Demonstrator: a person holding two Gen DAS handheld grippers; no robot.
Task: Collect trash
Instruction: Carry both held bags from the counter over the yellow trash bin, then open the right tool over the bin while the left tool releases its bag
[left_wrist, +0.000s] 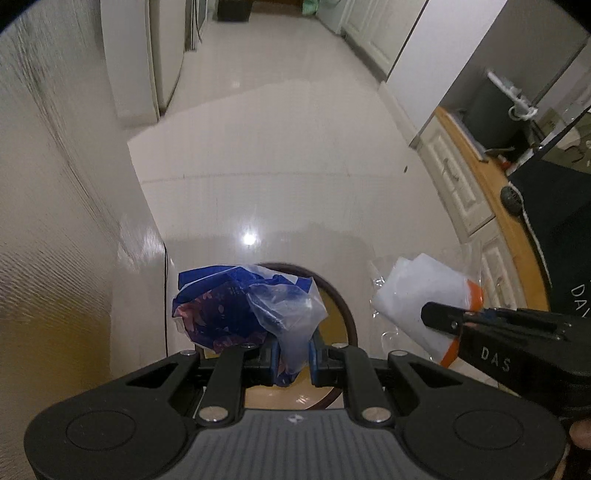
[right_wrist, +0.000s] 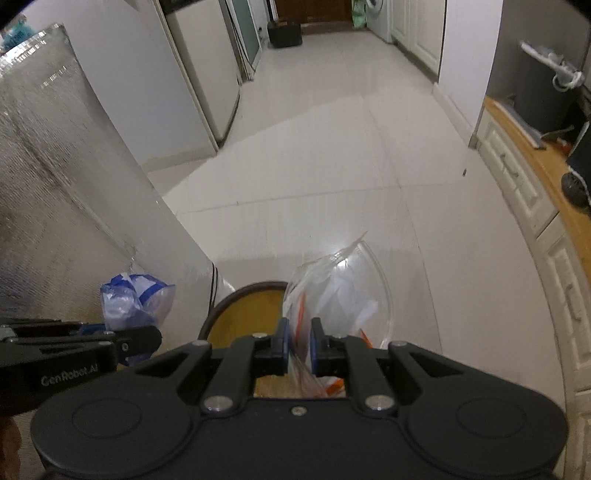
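place: home, kitchen passage | floor: glossy white tiles (right_wrist: 314, 155) mid-frame | right edge: cream panelled cabinets (right_wrist: 517, 184) under a wooden desk (right_wrist: 532, 155) | upper left: tall white appliance, maybe a fridge (right_wrist: 207, 85) | top: washing machine (right_wrist: 376, 14), partly seen

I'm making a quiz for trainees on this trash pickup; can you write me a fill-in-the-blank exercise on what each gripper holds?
1. The left gripper is shut on a crumpled wrapper that is mostly ____ in colour.
2. The right gripper is shut on a clear plastic bag with white and ____ contents.
3. Below both grippers sits a round container with a dark ____.

Missing words: blue; orange; rim
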